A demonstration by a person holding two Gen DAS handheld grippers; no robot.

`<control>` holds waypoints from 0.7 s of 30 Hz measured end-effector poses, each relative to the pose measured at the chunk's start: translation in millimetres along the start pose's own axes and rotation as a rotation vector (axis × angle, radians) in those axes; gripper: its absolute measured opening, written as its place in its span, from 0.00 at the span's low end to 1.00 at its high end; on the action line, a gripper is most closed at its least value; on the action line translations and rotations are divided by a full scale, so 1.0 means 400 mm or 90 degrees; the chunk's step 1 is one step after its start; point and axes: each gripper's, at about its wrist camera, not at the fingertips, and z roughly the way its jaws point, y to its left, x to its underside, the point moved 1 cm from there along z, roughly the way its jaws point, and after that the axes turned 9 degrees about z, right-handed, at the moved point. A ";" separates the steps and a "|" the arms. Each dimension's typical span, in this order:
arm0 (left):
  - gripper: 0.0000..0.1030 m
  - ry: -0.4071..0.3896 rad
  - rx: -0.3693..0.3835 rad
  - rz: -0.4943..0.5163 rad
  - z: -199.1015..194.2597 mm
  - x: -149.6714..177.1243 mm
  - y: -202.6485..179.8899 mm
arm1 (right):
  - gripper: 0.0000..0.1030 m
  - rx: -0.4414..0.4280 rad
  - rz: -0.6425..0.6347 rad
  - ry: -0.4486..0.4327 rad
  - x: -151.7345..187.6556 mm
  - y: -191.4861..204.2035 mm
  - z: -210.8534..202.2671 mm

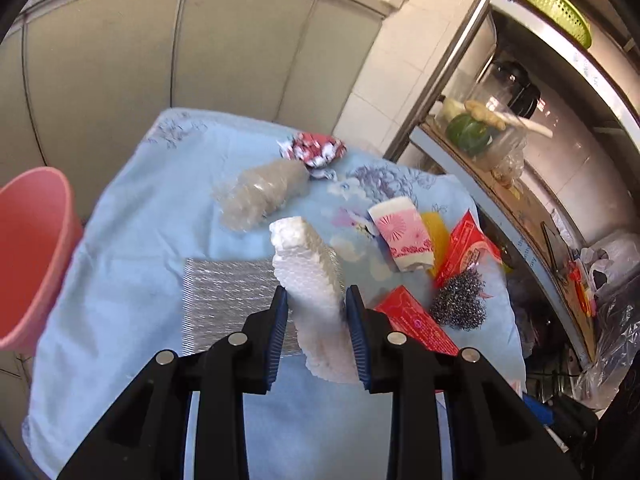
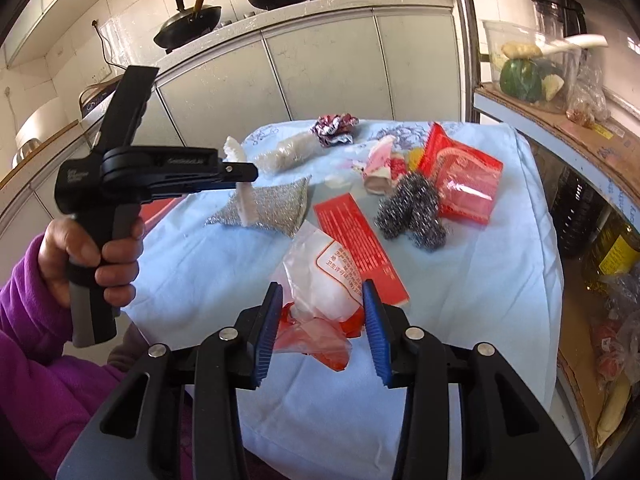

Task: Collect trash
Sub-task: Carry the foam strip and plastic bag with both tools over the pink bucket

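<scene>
On blue cloth [image 1: 132, 248], kitchen | left jaws clamp foam [image 1: 308, 276] | right jaws clamp wrapper [image 2: 324, 292]

bright daylight, seemingly from the right; fisheye bends edges, dark corners, slight motion blur on left view

The white foam piece [image 1: 310, 280] looked rough and pebbled, the scouring cloth [image 1: 228, 300] glittery metallic. The steel-wool balls [image 2: 412, 210] were wiry metal; the tablecloth [image 2: 480, 280] was matt cotton-like fabric.
</scene>
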 end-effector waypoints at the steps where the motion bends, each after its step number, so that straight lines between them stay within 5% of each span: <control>1: 0.28 -0.010 -0.008 0.002 -0.013 0.000 0.009 | 0.40 -0.004 -0.006 -0.004 -0.009 0.011 0.003; 14: 0.28 -0.115 -0.168 -0.032 -0.205 0.056 0.227 | 0.40 -0.121 -0.123 -0.002 -0.146 0.273 0.158; 21: 0.29 -0.141 -0.236 -0.101 -0.283 0.106 0.387 | 0.40 -0.183 -0.156 0.019 -0.199 0.446 0.275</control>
